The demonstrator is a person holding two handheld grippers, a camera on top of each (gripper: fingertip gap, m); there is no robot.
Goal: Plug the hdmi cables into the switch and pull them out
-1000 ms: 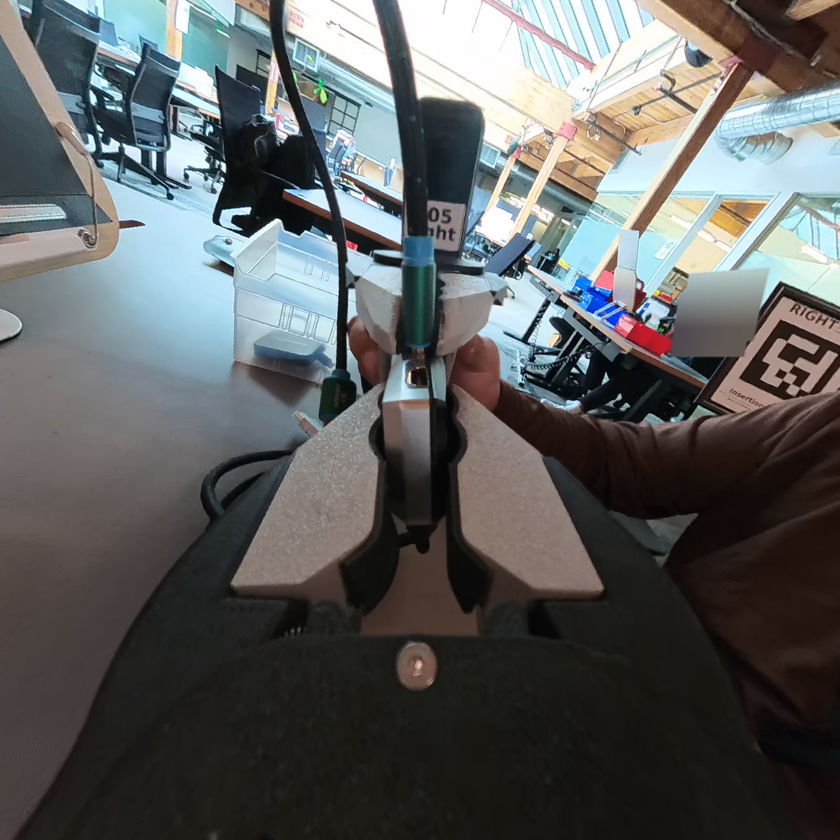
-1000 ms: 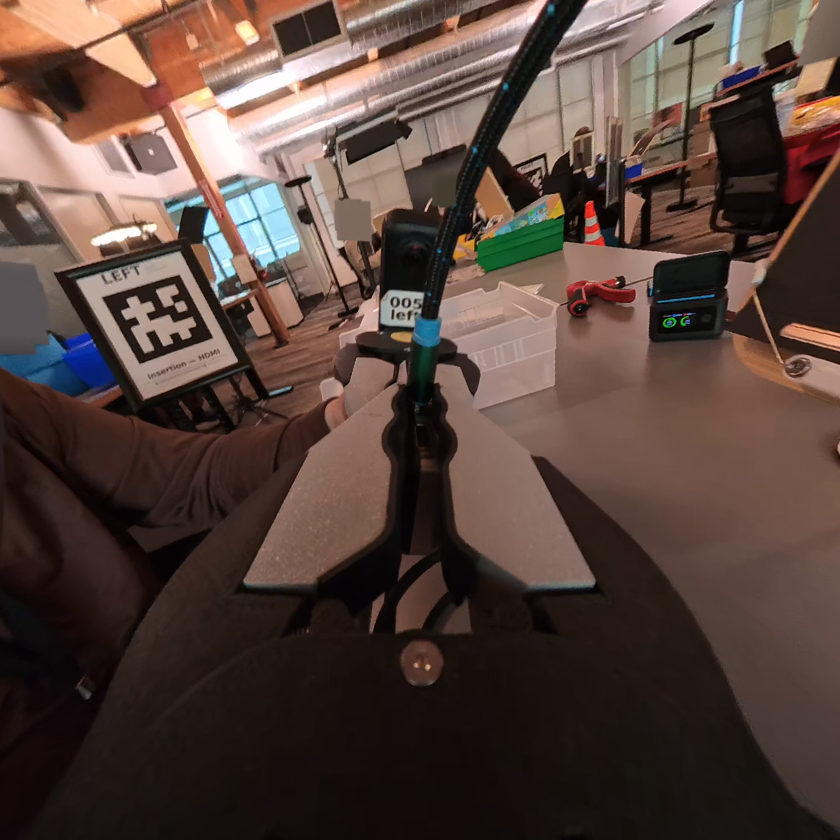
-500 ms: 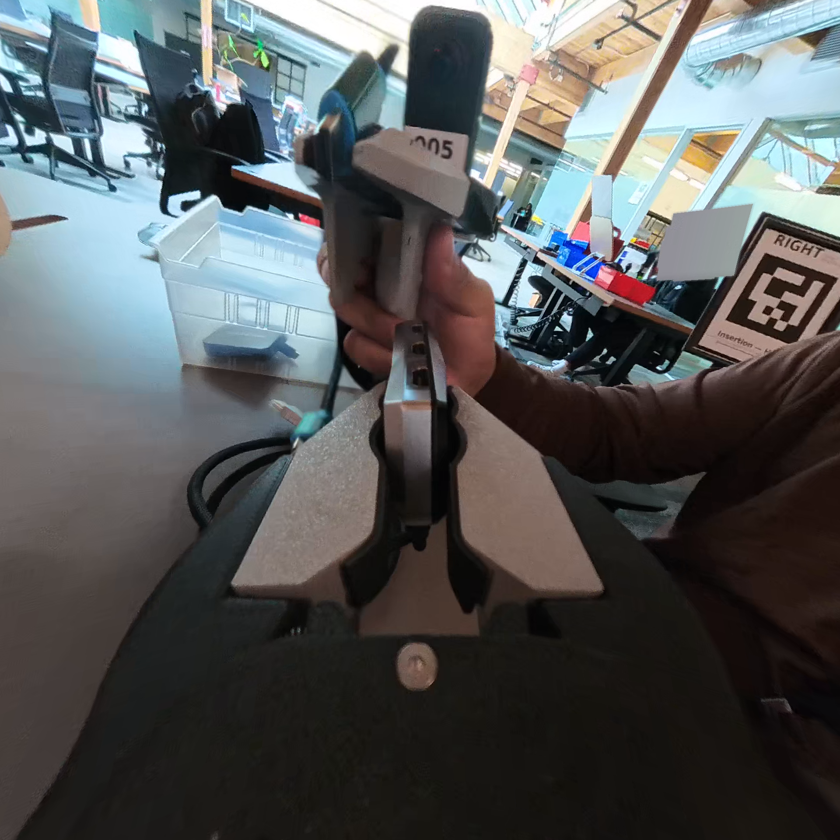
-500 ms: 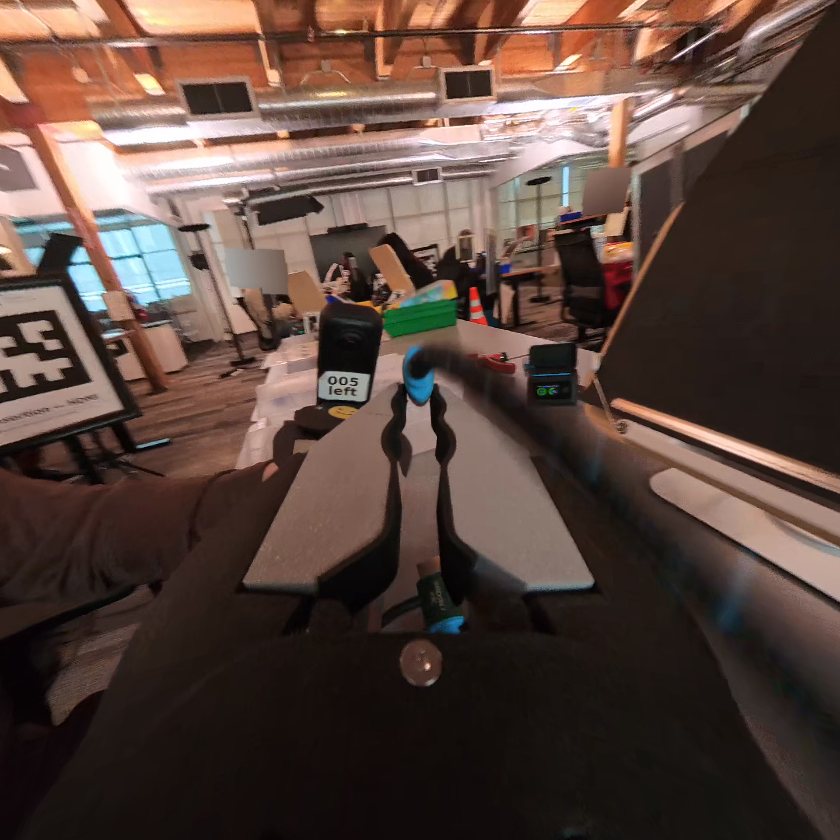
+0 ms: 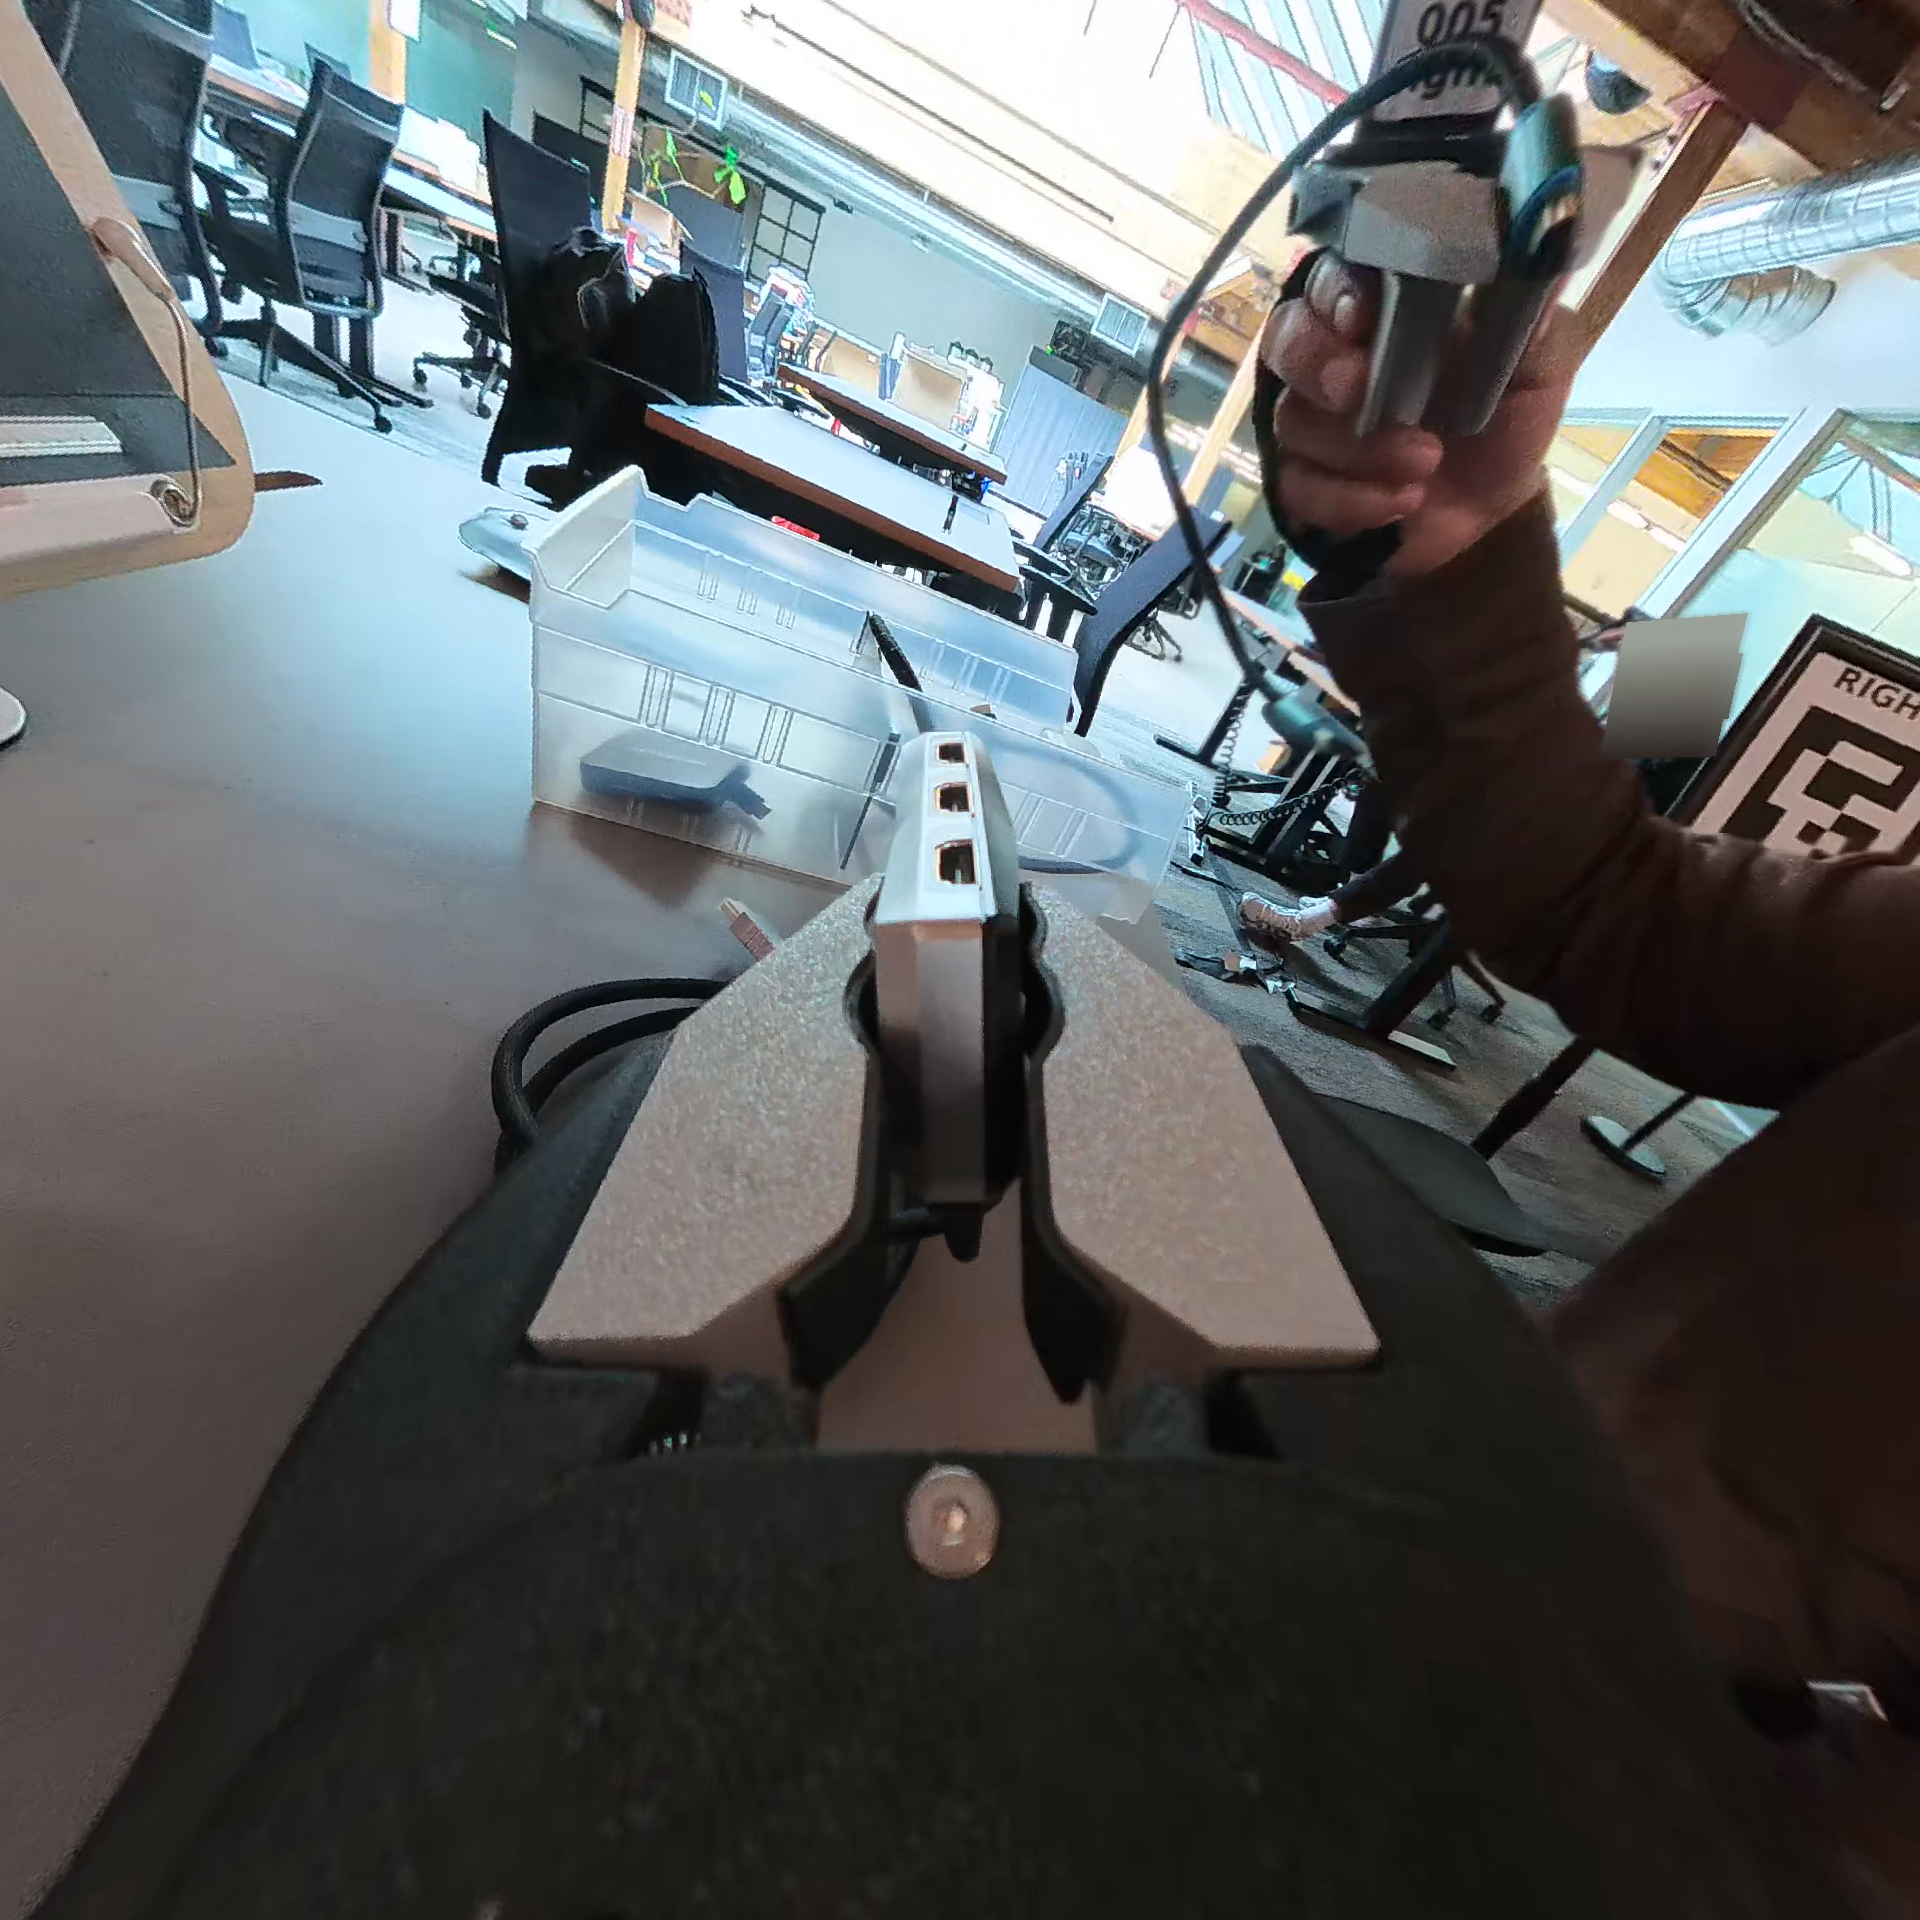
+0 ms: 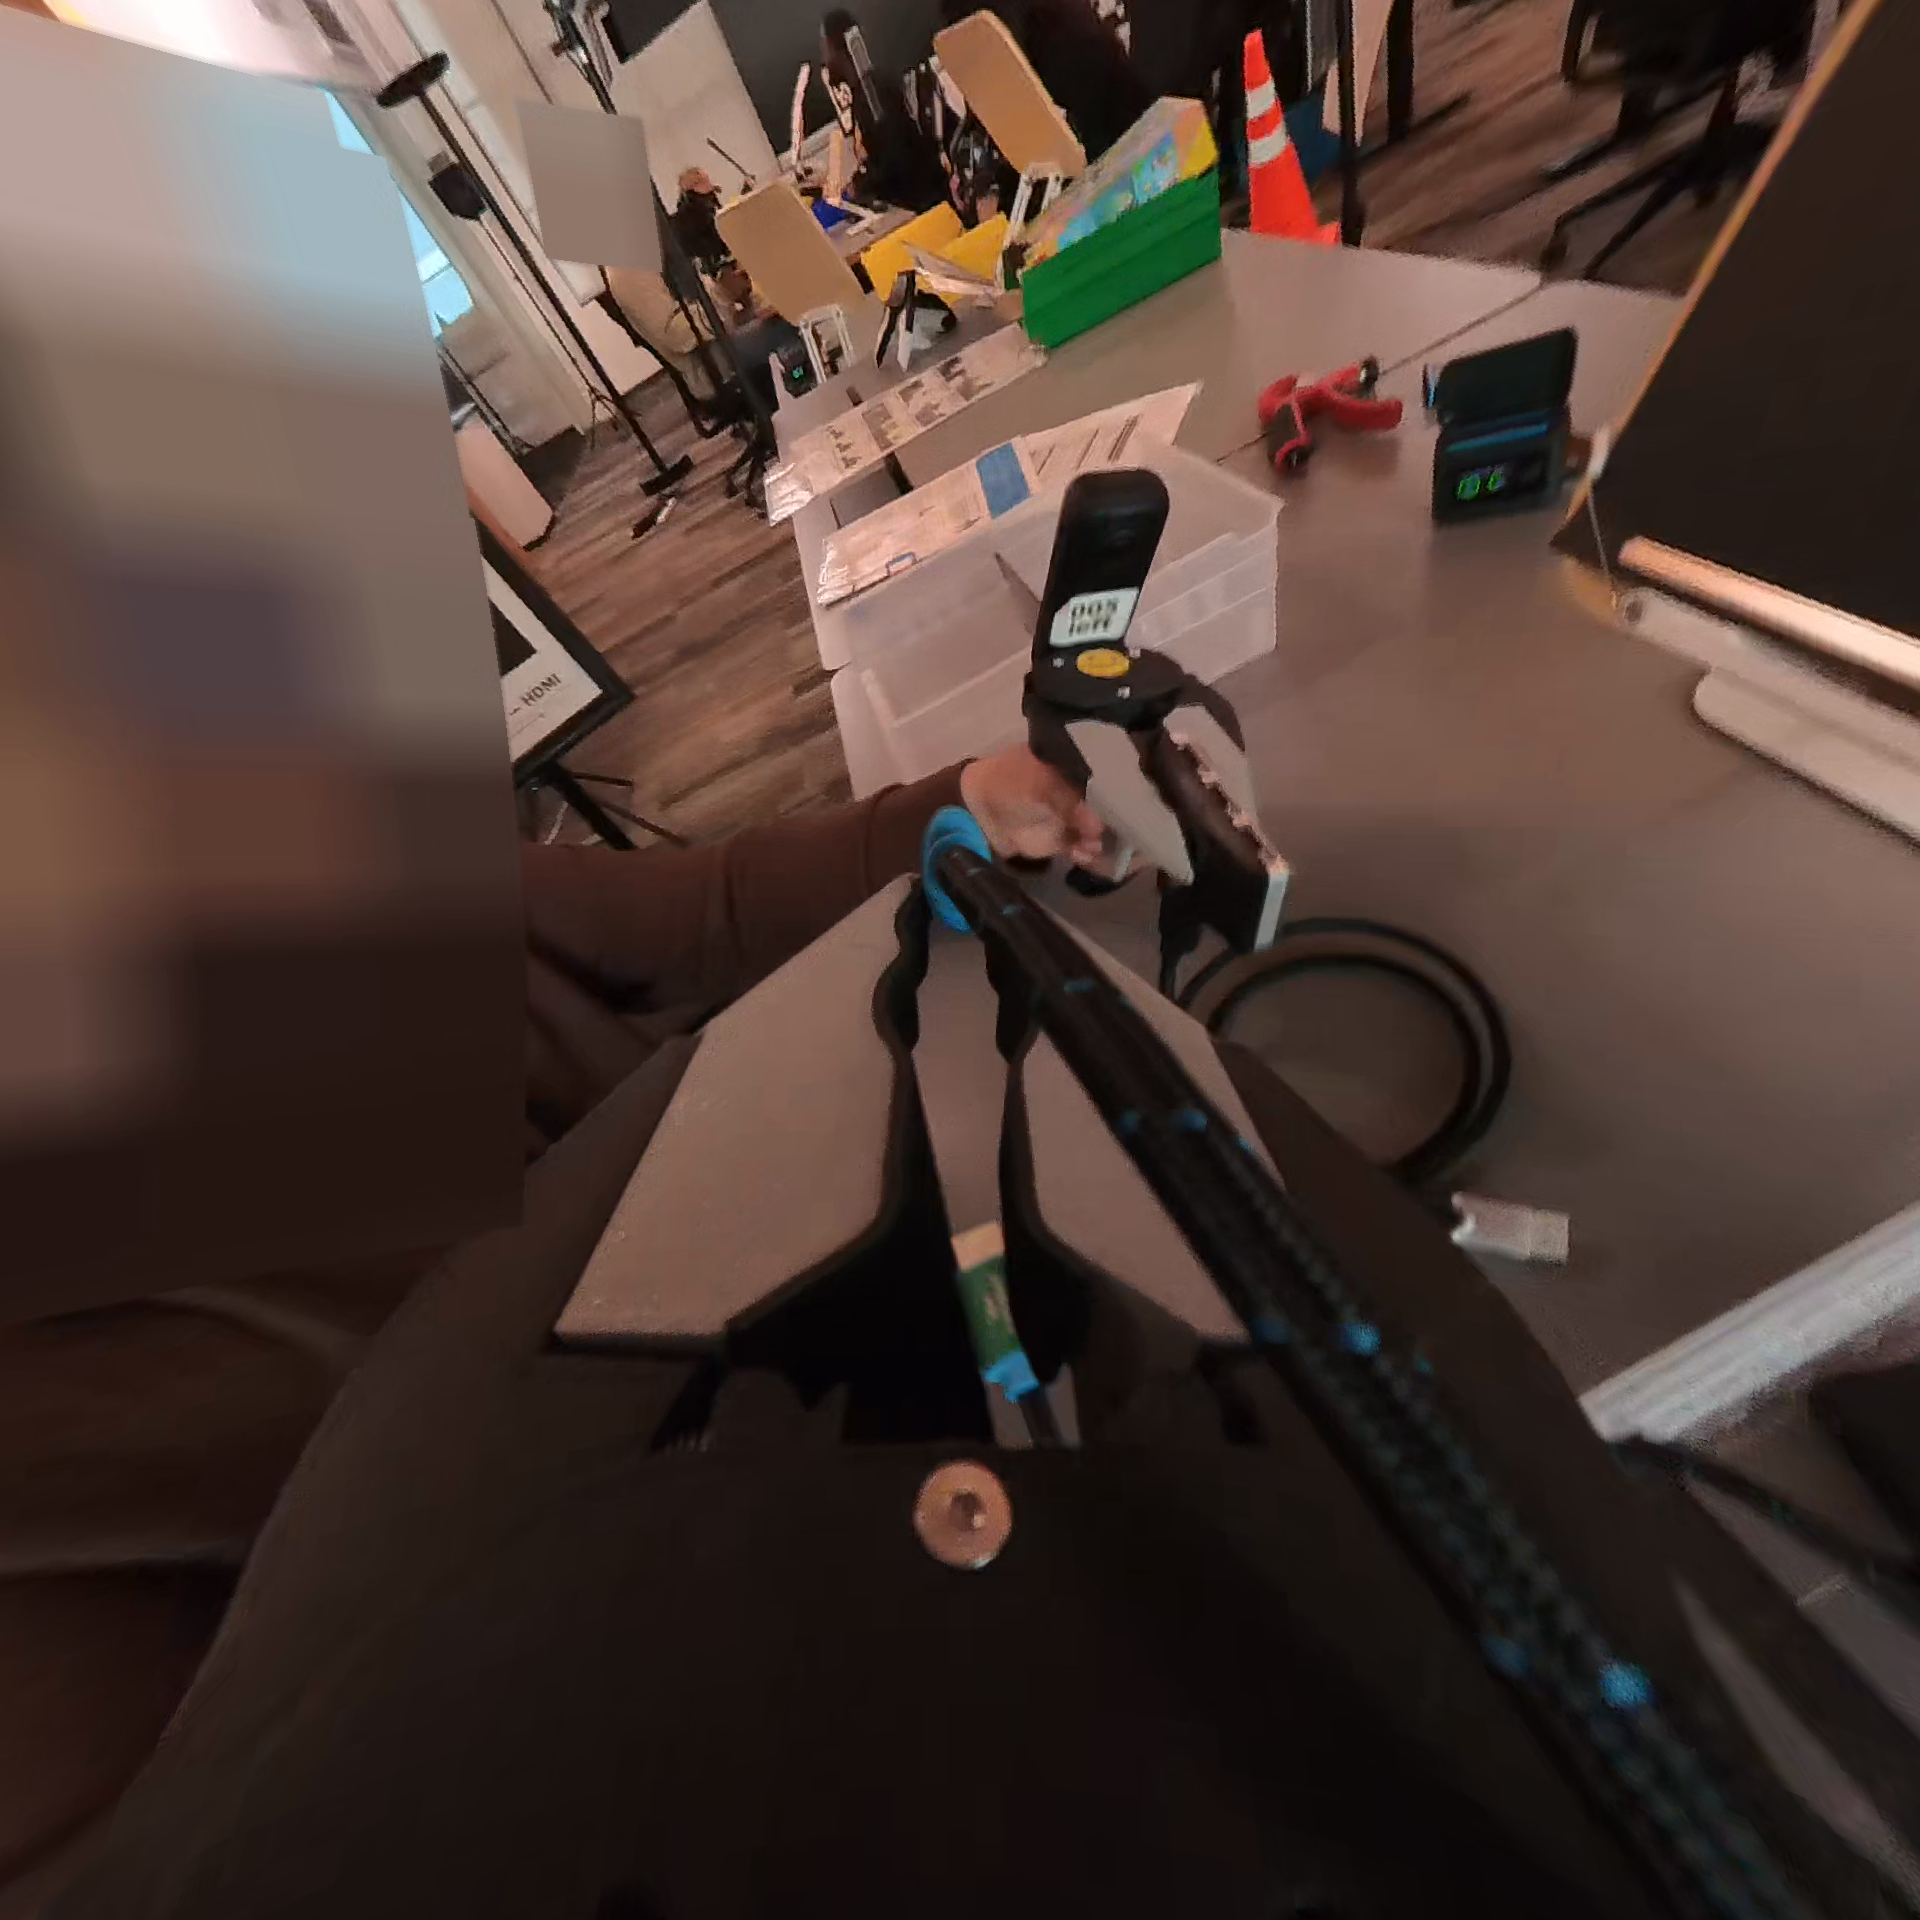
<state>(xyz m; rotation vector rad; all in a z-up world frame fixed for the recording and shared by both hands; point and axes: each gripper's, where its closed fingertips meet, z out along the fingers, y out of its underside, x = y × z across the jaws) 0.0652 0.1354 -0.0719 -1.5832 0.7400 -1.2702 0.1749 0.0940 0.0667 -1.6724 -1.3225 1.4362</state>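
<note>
**Cable pulled free, switch ports empty**

Switch (image 5: 940, 935) sits pinched between the two fingers of the left gripper (image 5: 951, 997), held on edge just above the table (image 5: 260, 935), with its row of three ports facing forward. One second ago a green plug stood in the nearest port; now all three ports are open and nothing is plugged in. So this pull-out step looks finished.

The hdmi cable (image 6: 1195, 1143) that came out is now with the right gripper (image 6: 961, 935), whose fingers are pressed together on the cable close to its blue collar. The green plug (image 6: 987, 1314) lies back in the slot between the fingers, toward the camera. In the left wrist view this gripper is raised high and well apart from the switch, where before it was right at the port.

On the table near the switch lies a black coil of cable (image 6: 1455, 1039) with a loose metal connector (image 6: 1507, 1231) beside it. A clear plastic bin (image 5: 727, 686) stands behind.

In my judgement, what follows is either to put this cable down or to bring another plug to the ports.
</note>
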